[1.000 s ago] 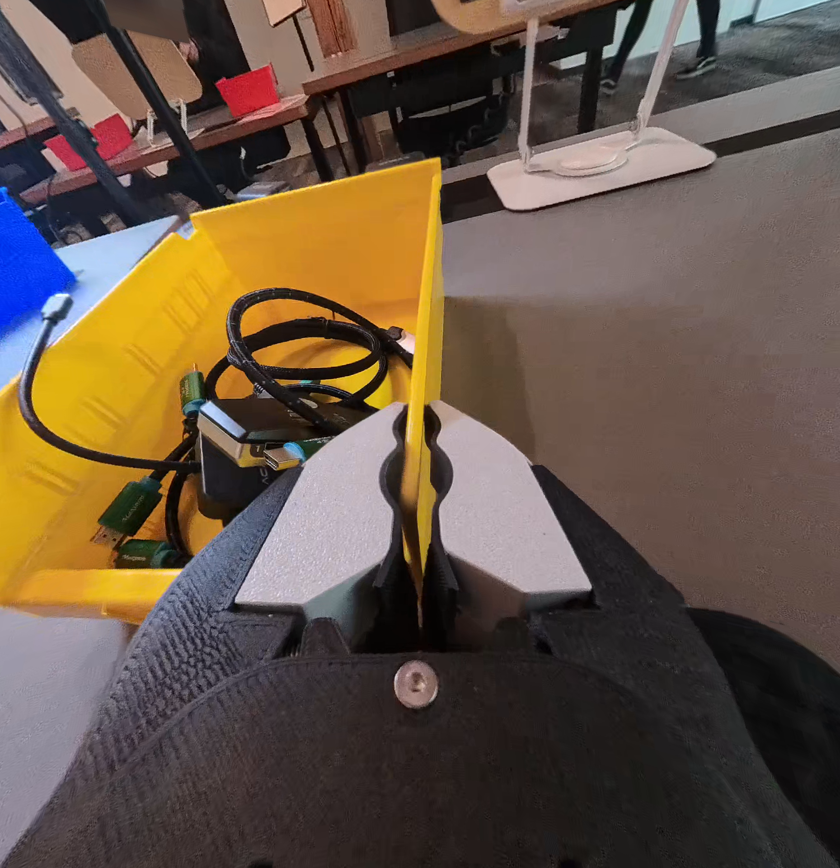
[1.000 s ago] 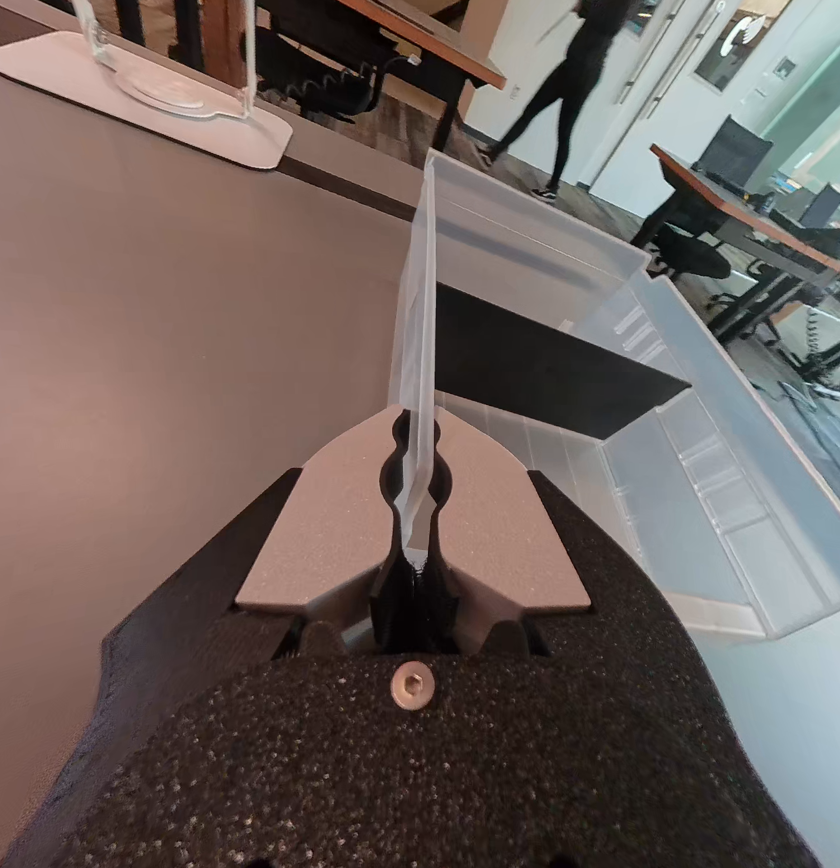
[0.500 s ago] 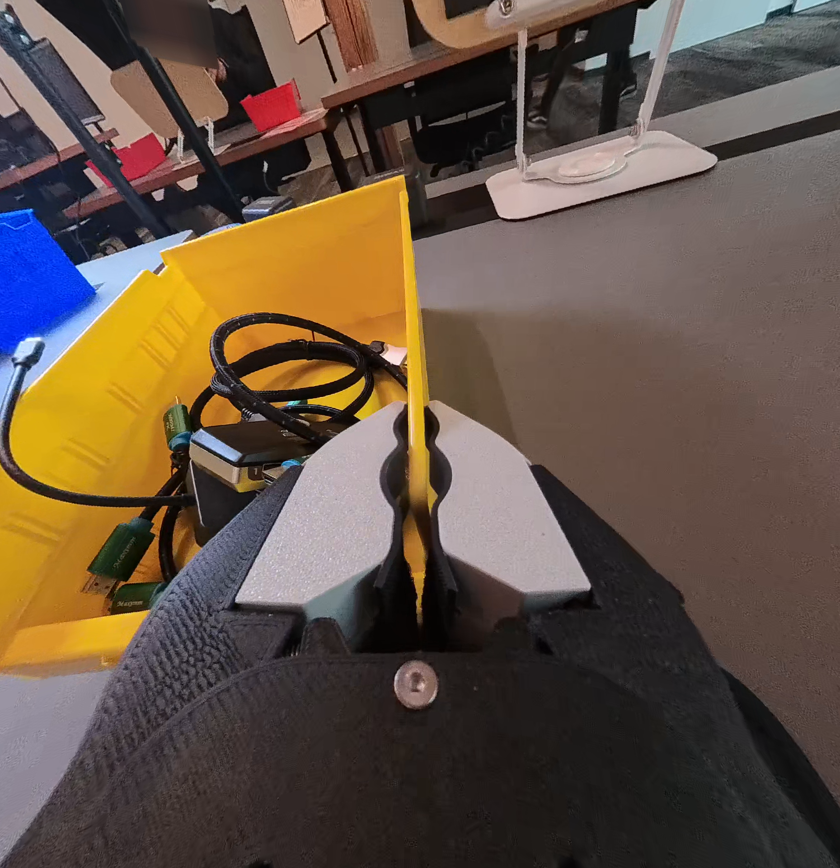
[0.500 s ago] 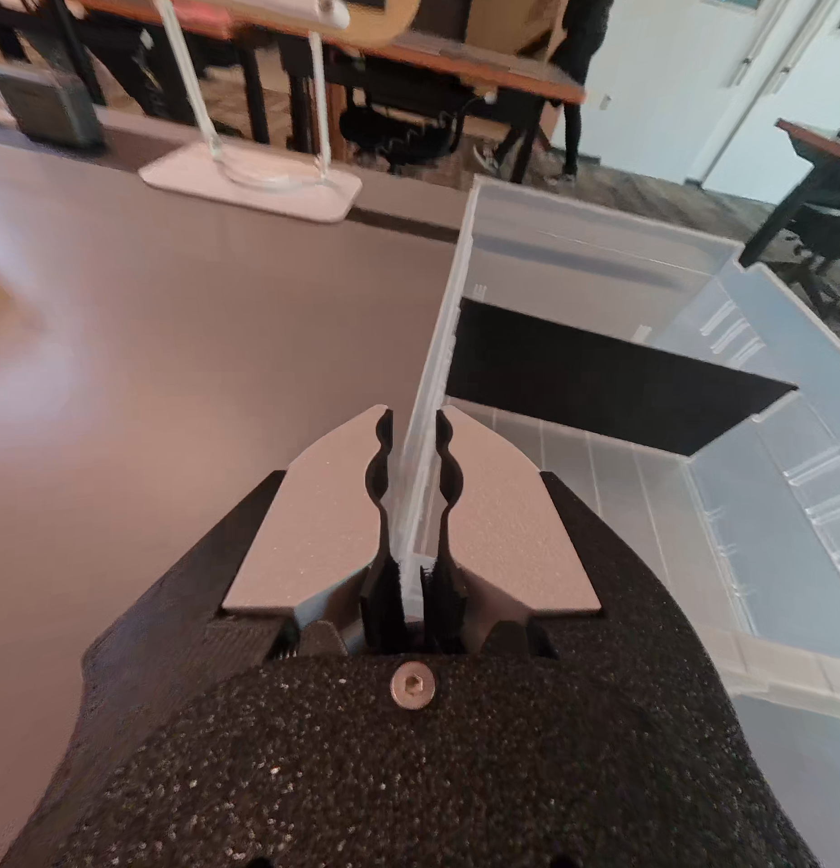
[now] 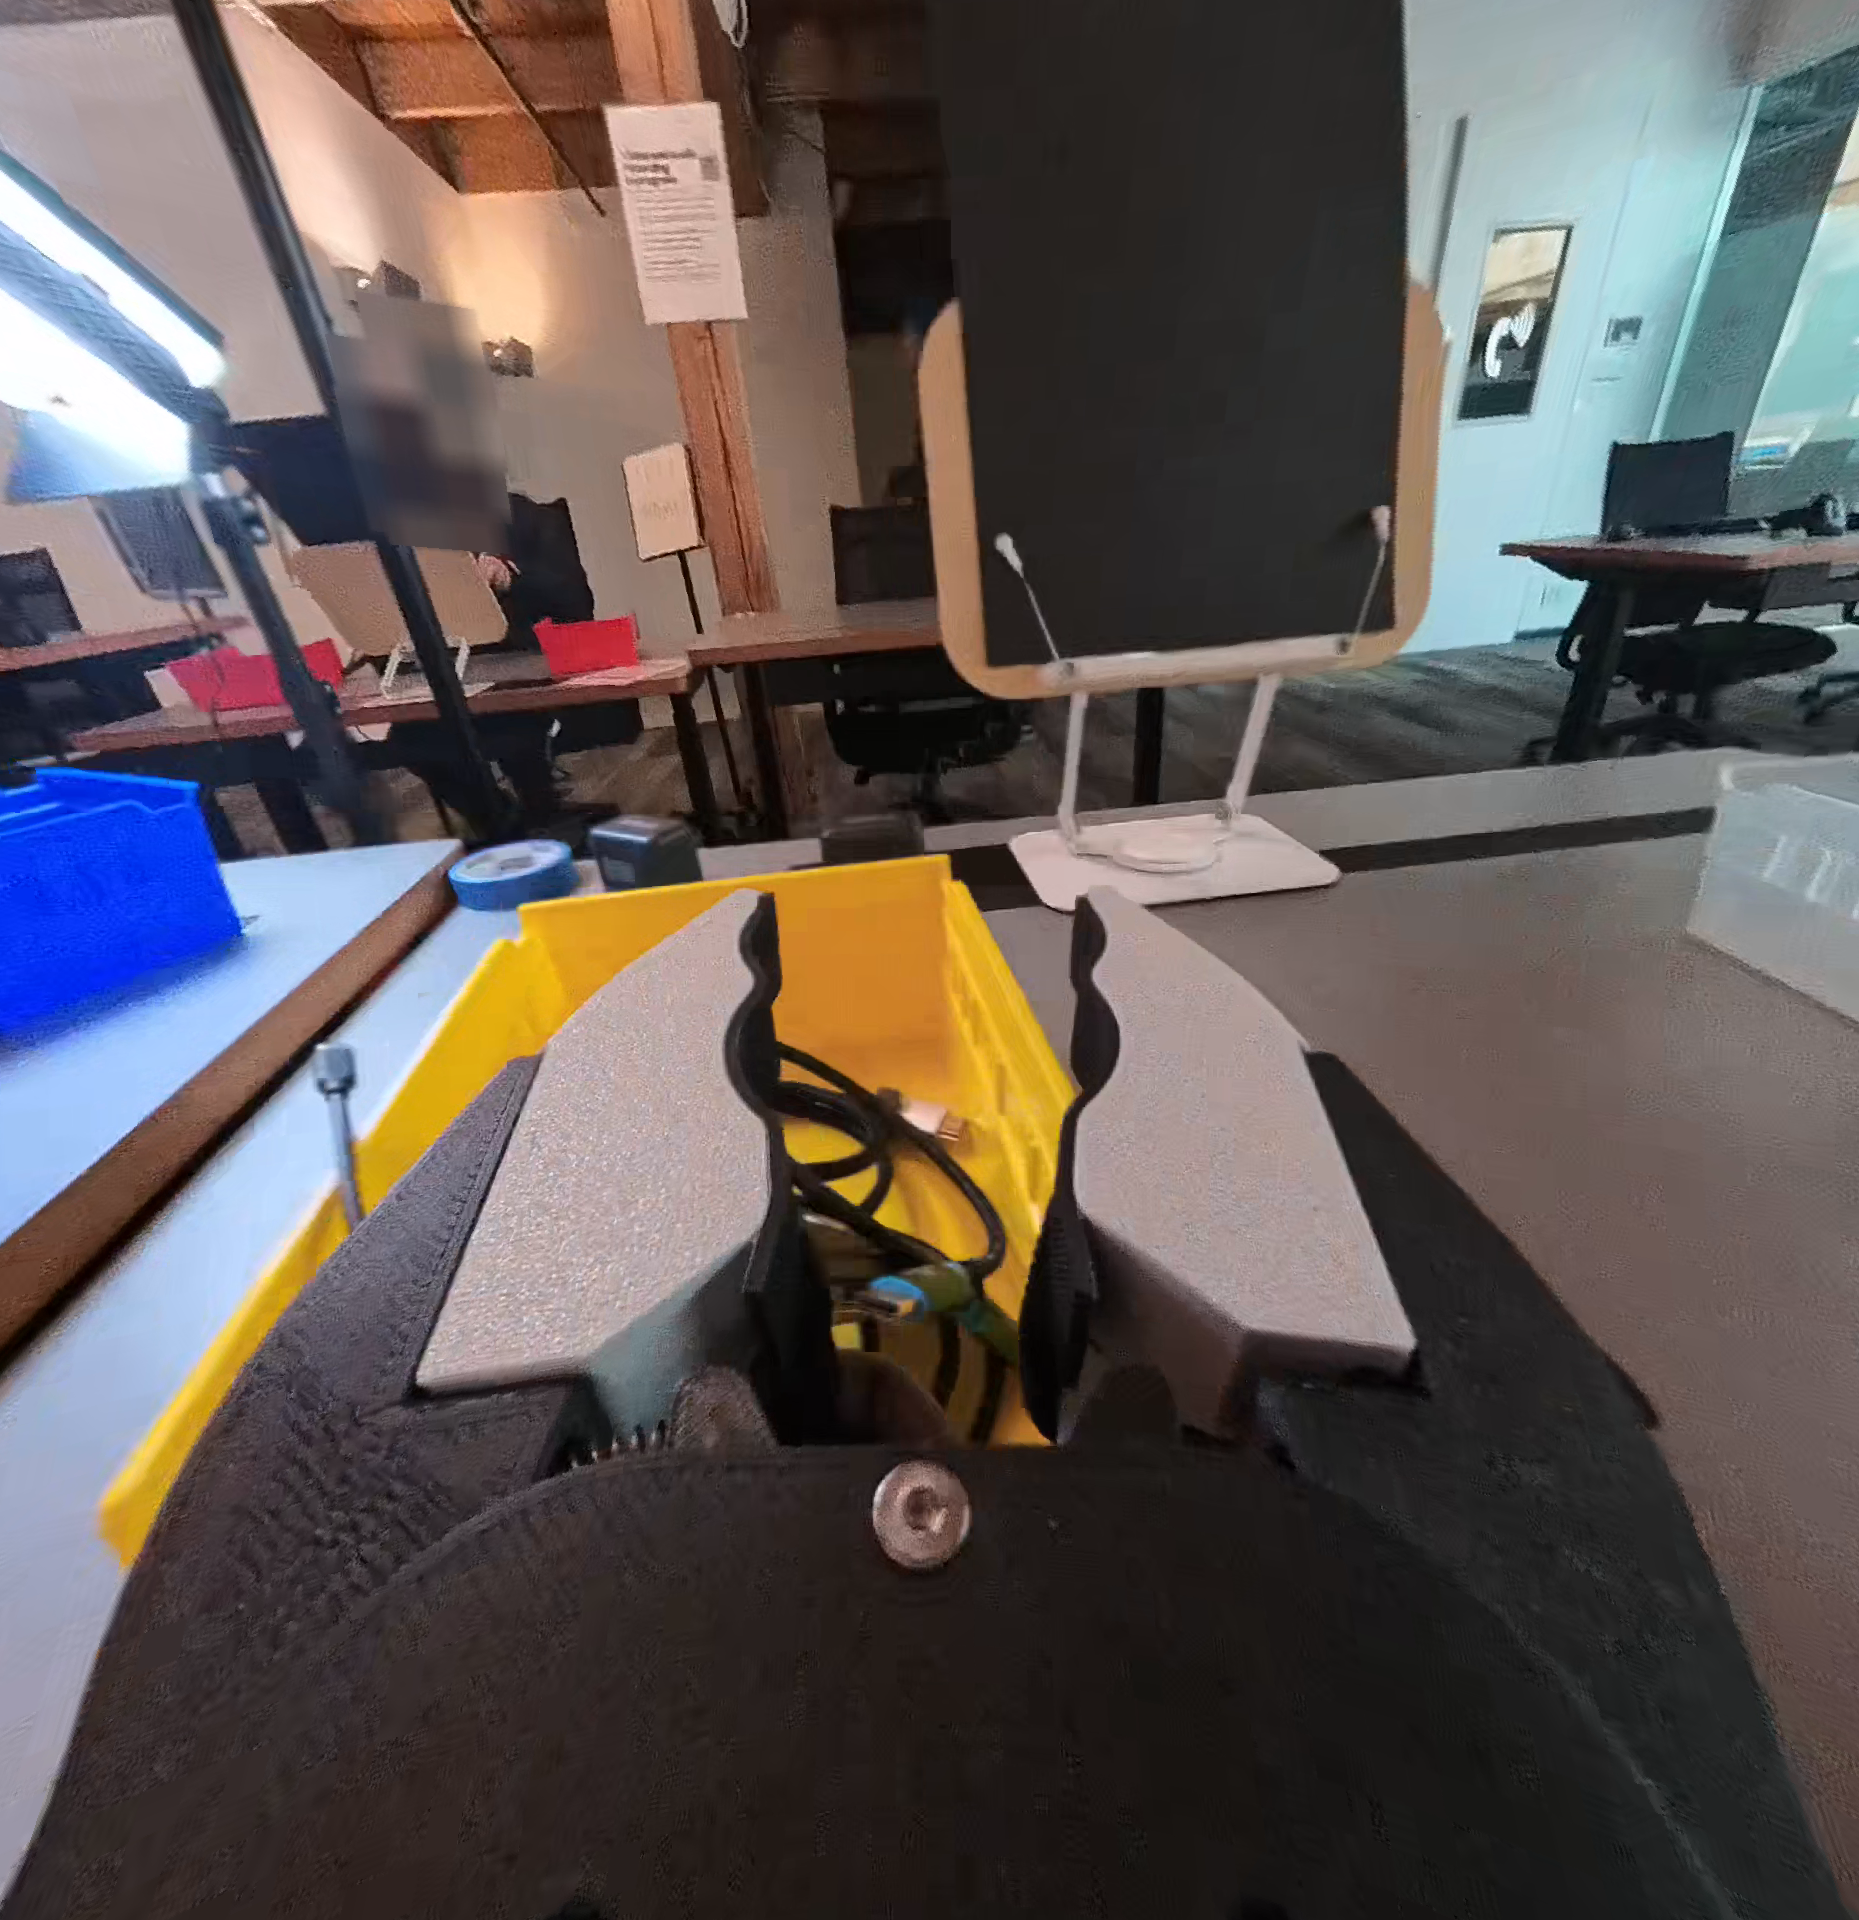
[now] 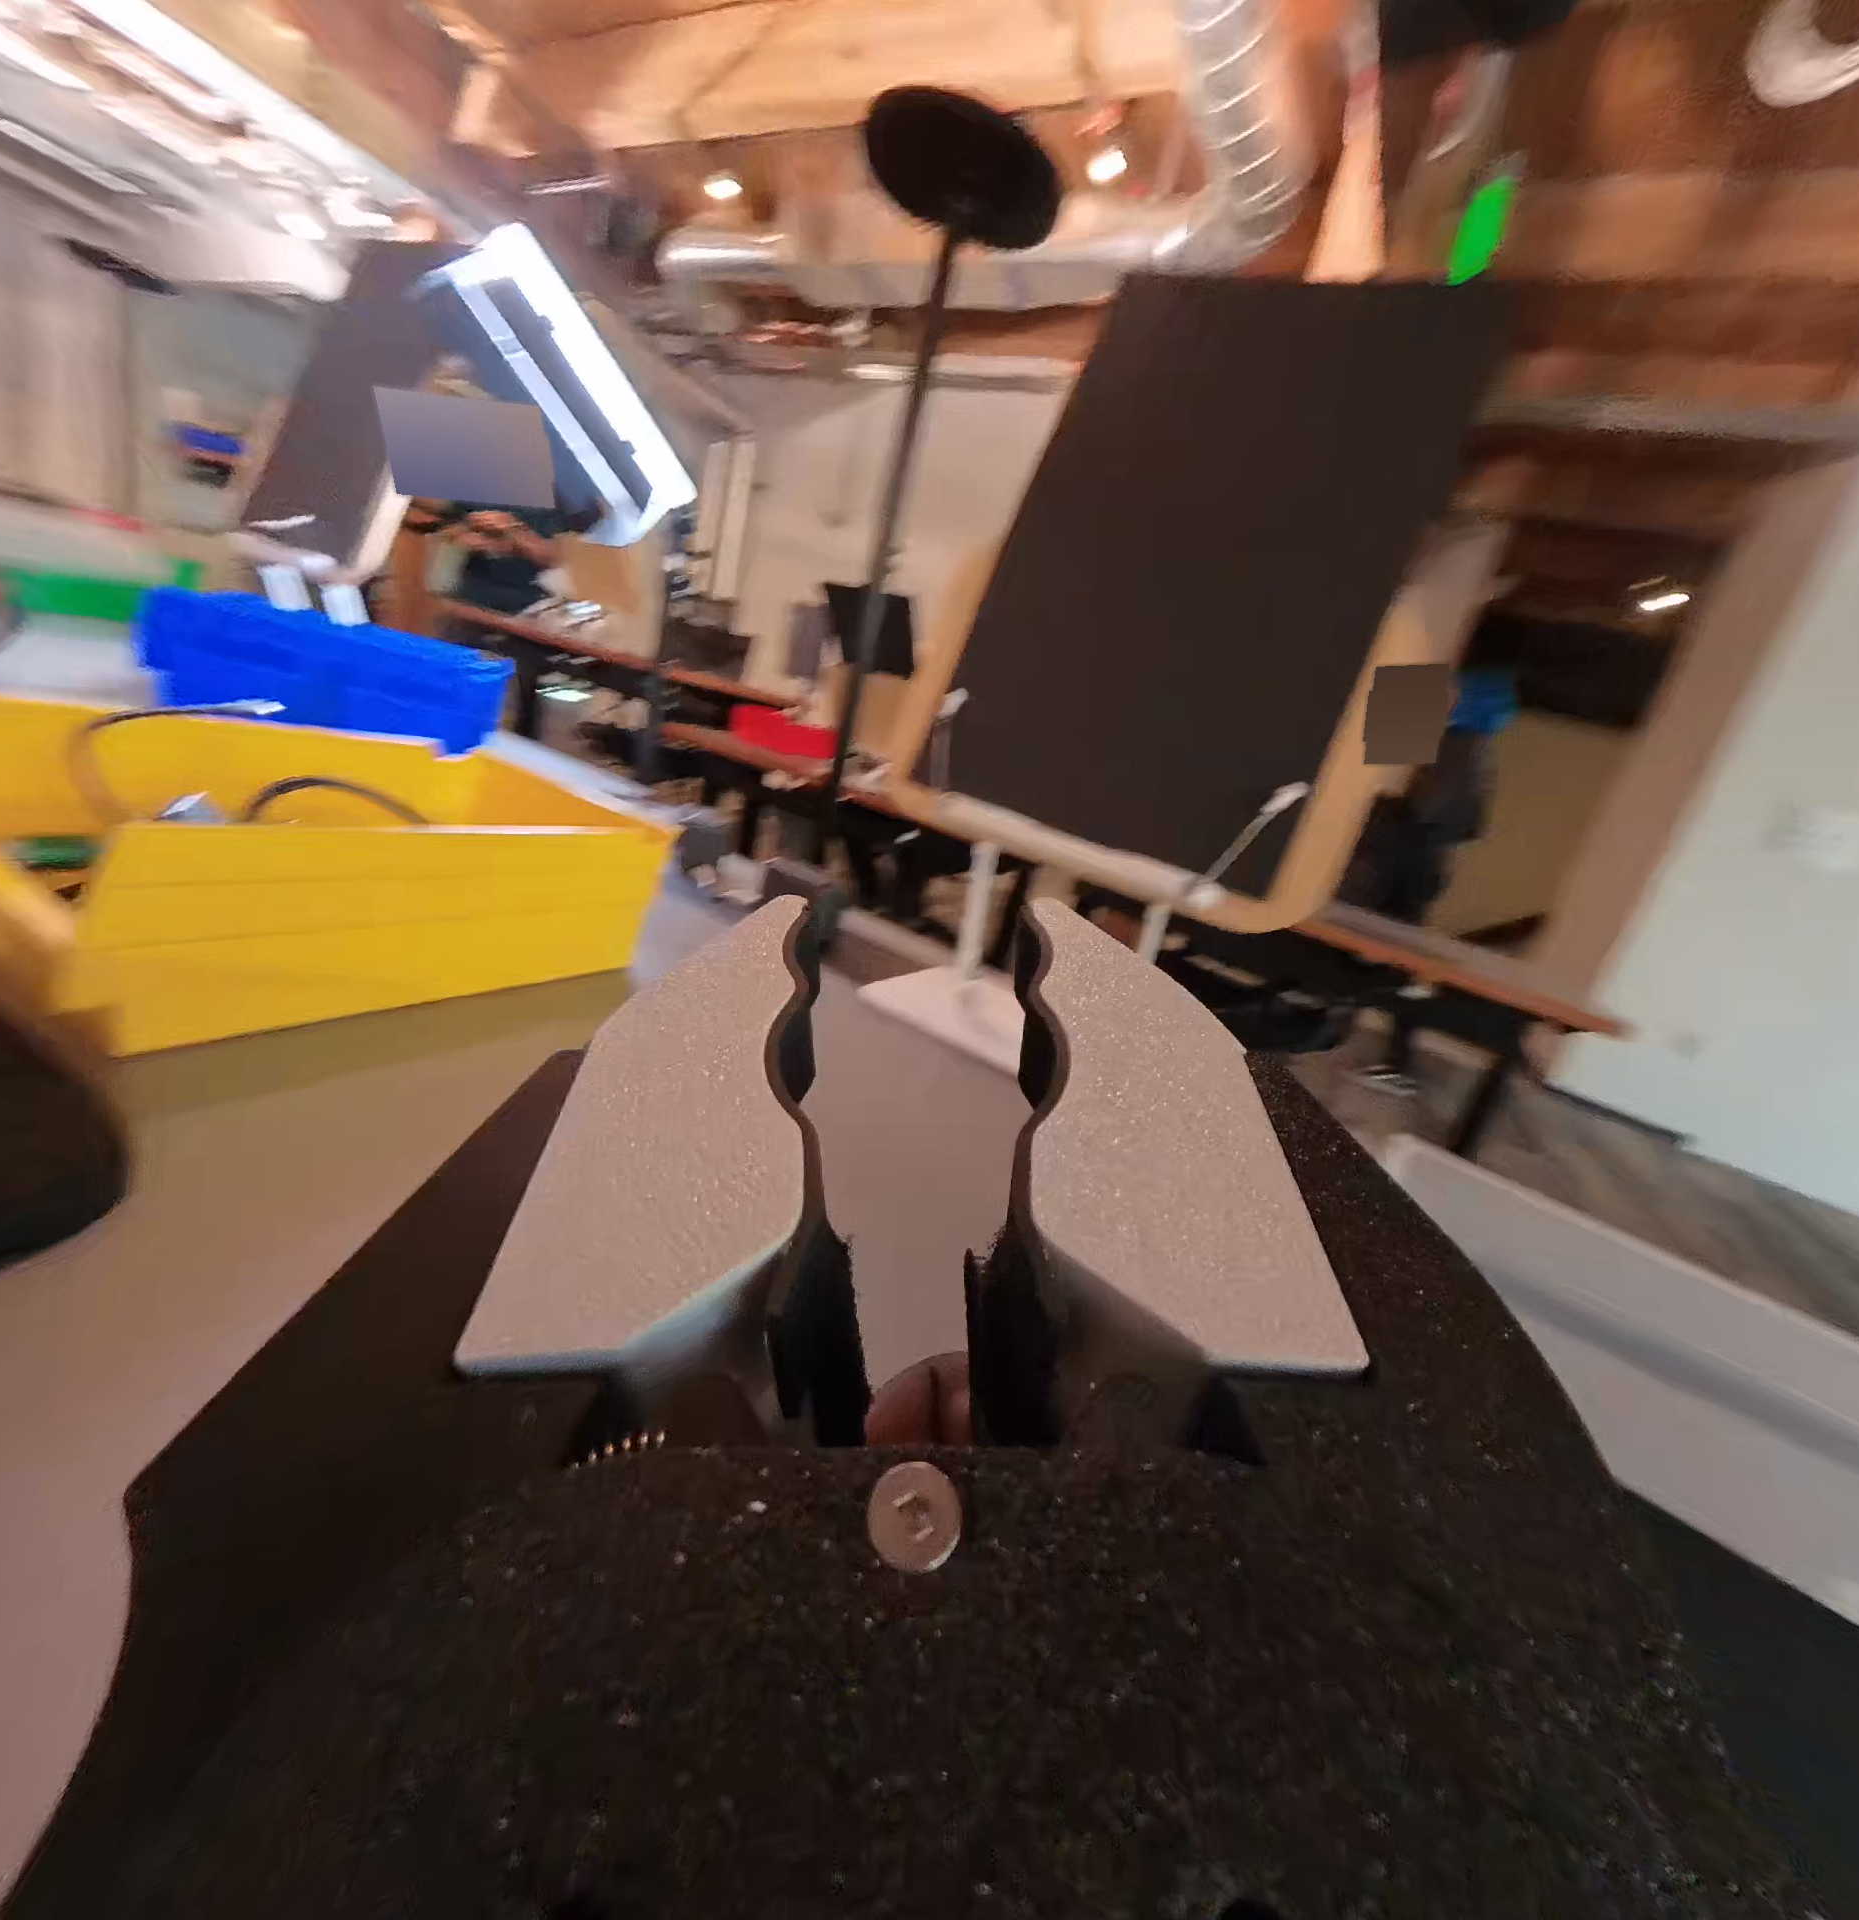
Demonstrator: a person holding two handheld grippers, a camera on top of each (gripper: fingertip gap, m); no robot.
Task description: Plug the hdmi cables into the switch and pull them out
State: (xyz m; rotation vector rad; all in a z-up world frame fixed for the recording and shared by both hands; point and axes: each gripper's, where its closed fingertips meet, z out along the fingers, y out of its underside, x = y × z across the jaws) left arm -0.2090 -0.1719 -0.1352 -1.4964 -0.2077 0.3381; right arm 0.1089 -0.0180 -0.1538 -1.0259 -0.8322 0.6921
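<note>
A yellow bin [image 5: 883,956] on the table holds coiled black HDMI cables [image 5: 873,1153] with green-sleeved plugs [image 5: 904,1299]; one cable end sticks up at its left side [image 5: 335,1081]. The switch is hidden behind my left gripper. My left gripper [image 5: 920,914] is open and empty, just above the bin's near end. My right gripper [image 6: 914,920] is open and empty above the bare table; the yellow bin [image 6: 364,925] lies to its left with cables [image 6: 312,795] showing over the rim. The right wrist view is motion-blurred.
A clear plastic bin stands on the right [image 5: 1798,883], its rim also low right in the right wrist view [image 6: 1631,1340]. A dark board on a white stand [image 5: 1174,852] is at the table's far edge. A blue bin [image 5: 83,904] and blue tape roll [image 5: 514,871] sit on the left table.
Both grippers have let go: the left released the yellow bin's wall, the right the clear bin's wall. Both have opened, risen and tilted up; the right has swung left.
</note>
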